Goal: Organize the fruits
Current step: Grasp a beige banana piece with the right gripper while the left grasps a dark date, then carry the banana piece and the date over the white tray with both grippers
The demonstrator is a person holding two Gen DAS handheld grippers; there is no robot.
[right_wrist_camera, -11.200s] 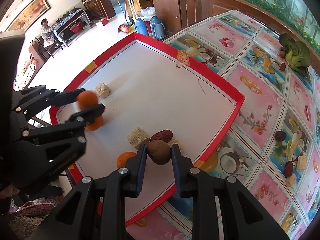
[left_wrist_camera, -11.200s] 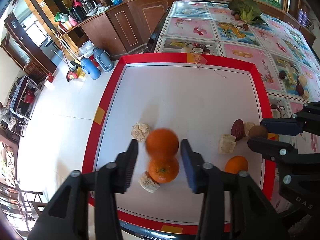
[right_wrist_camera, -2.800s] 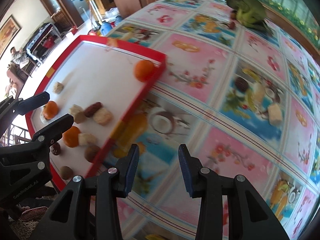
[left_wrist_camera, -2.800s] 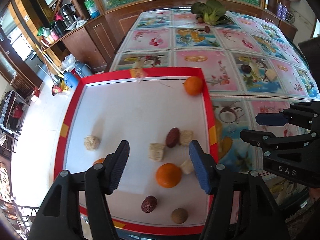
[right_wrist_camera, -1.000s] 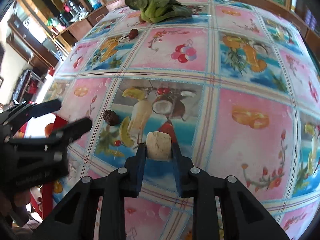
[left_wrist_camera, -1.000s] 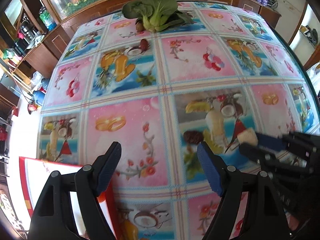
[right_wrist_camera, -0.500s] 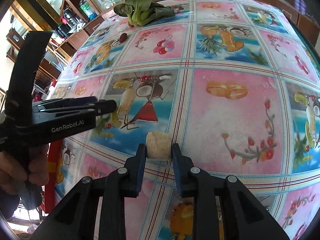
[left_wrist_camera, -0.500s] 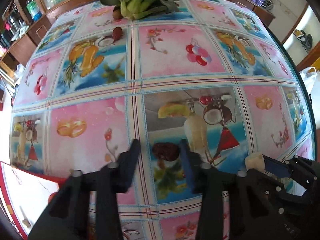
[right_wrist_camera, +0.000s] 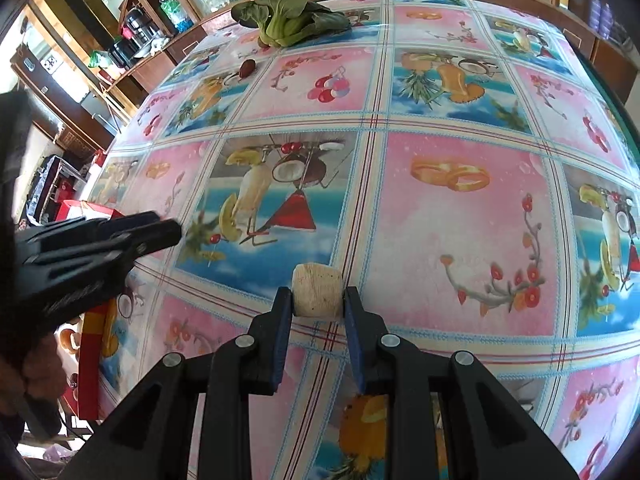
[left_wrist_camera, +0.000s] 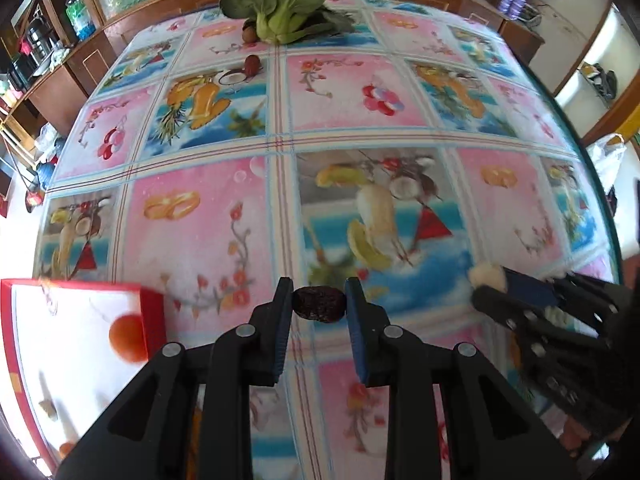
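Note:
My left gripper (left_wrist_camera: 318,306) is shut on a dark red date (left_wrist_camera: 319,309) and holds it above the patterned tablecloth. My right gripper (right_wrist_camera: 317,302) is shut on a pale beige chunk (right_wrist_camera: 317,289); it also shows at the right of the left wrist view (left_wrist_camera: 486,275). The red-rimmed white tray (left_wrist_camera: 152,312) lies at lower left with an orange (left_wrist_camera: 128,338) near its corner. The left gripper shows in the right wrist view (right_wrist_camera: 160,234) at the left.
A green leafy vegetable (left_wrist_camera: 280,8) lies at the table's far edge, with a small brown fruit (left_wrist_camera: 249,34) and a red date (left_wrist_camera: 253,64) near it. The table's right edge (left_wrist_camera: 592,168) curves close by. Cabinets stand beyond.
My left gripper has closed on the dark red date and lifted it off the cloth. Both grippers have shifted back toward the tray, which has come into the left wrist view.

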